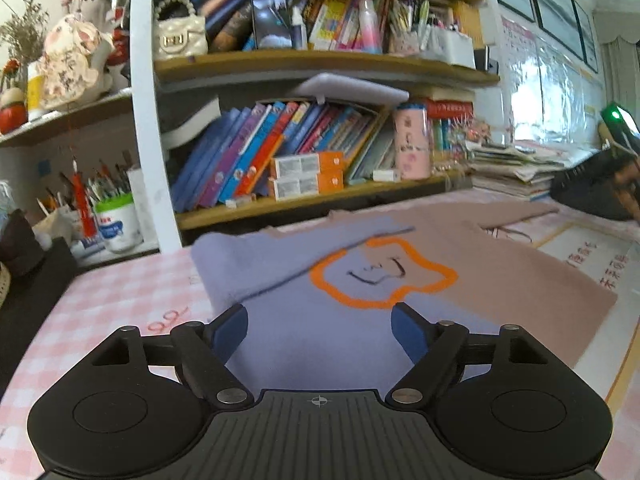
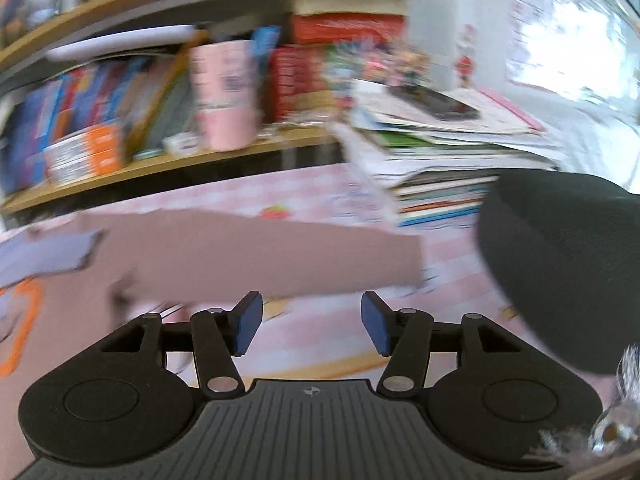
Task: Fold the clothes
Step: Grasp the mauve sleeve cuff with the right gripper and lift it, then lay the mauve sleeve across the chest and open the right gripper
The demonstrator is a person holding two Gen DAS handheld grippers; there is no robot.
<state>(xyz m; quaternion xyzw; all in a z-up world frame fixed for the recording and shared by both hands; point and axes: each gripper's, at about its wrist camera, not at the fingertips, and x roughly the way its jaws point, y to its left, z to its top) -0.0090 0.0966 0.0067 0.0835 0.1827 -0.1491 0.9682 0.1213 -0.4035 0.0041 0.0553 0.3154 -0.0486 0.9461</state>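
A half lilac, half dusty-pink shirt point(image 1: 400, 280) with an orange outline print point(image 1: 384, 276) lies flat on the pink checked tabletop point(image 1: 120, 300). Its lilac left sleeve point(image 1: 256, 256) is folded in over the body. My left gripper point(image 1: 320, 330) is open and empty, hovering over the shirt's lilac lower part. In the blurred right wrist view the pink sleeve point(image 2: 260, 256) stretches out to the right. My right gripper point(image 2: 312, 324) is open and empty, just in front of that sleeve's lower edge, above the tabletop point(image 2: 320, 340).
A bookshelf point(image 1: 320, 196) full of books stands behind the table. A stack of papers and magazines point(image 2: 440, 160) sits at the back right. A dark round object point(image 2: 568, 264) lies right of my right gripper. A pen cup and white jar point(image 1: 116, 224) stand at the left.
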